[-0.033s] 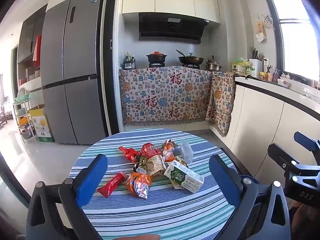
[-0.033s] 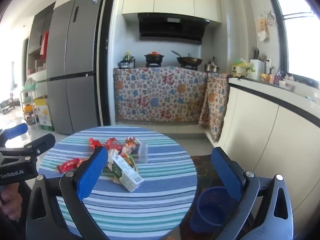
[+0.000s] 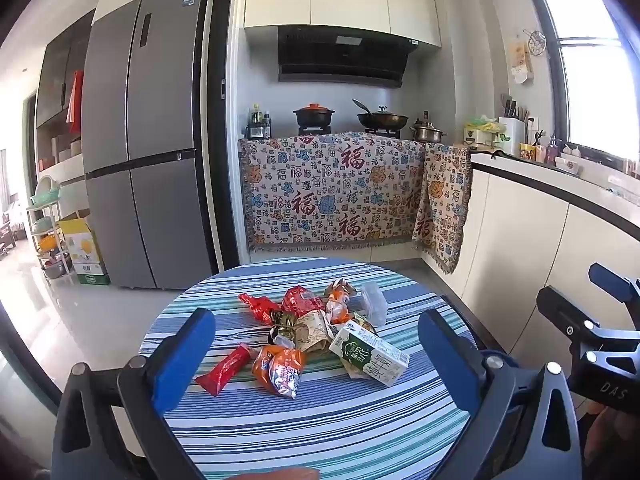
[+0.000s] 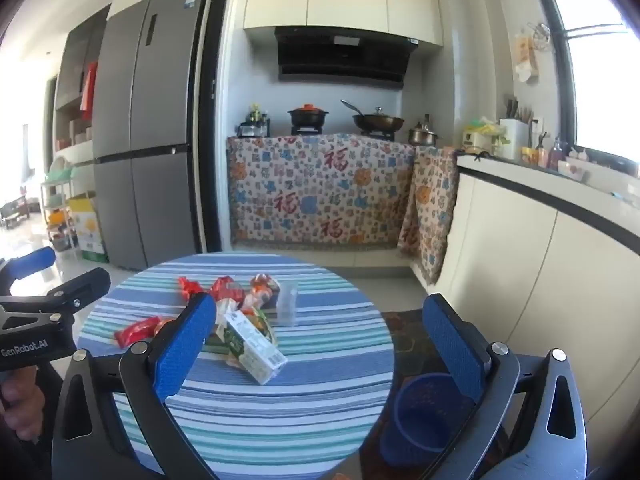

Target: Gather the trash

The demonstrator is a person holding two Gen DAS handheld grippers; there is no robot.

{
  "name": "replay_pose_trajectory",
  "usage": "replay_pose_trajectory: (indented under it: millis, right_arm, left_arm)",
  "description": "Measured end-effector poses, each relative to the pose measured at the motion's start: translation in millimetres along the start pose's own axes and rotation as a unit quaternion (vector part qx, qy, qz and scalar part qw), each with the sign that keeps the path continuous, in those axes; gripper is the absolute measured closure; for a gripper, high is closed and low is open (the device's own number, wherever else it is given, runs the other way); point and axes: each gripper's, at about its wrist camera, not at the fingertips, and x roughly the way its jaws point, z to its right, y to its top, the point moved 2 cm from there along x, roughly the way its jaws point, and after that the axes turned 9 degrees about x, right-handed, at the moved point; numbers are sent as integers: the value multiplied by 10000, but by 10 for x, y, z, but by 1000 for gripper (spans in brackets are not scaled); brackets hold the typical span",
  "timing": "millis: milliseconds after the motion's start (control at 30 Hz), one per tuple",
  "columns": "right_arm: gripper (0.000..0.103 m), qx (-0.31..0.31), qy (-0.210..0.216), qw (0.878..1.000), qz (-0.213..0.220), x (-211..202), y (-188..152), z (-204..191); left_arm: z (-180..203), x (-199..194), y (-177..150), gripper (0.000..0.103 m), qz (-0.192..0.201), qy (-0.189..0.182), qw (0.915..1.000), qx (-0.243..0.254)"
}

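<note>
Left wrist: both claws wide open, empty; milk carton (image 3: 370,354) on striped table (image 3: 320,432).

You held your left gripper (image 3: 316,350) level with its blue pads spread wide and nothing between them. Your right gripper (image 4: 320,346) was level beside it, jaws equally wide and empty, your hand (image 4: 18,404) gripping the left handle.

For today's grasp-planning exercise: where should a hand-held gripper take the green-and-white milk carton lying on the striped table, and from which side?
Grip the green-and-white milk carton across its two long flat sides, coming down from above: it lies flat, on top of the wrappers, its near end clear.
</note>
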Motion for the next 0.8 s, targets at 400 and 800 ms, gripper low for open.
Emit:
replay_pose_trajectory:
  millis: [400, 800]
  right_arm:
    - [0, 56, 5, 10000, 28, -58, 12, 34]
    - [0, 35, 92, 10000, -2, -74, 10, 21]
  left_arm:
    - [24, -50, 22, 0, 41, -18, 9999, -91]
    - [-50, -56, -4, 0, -38, 16, 9999, -146]
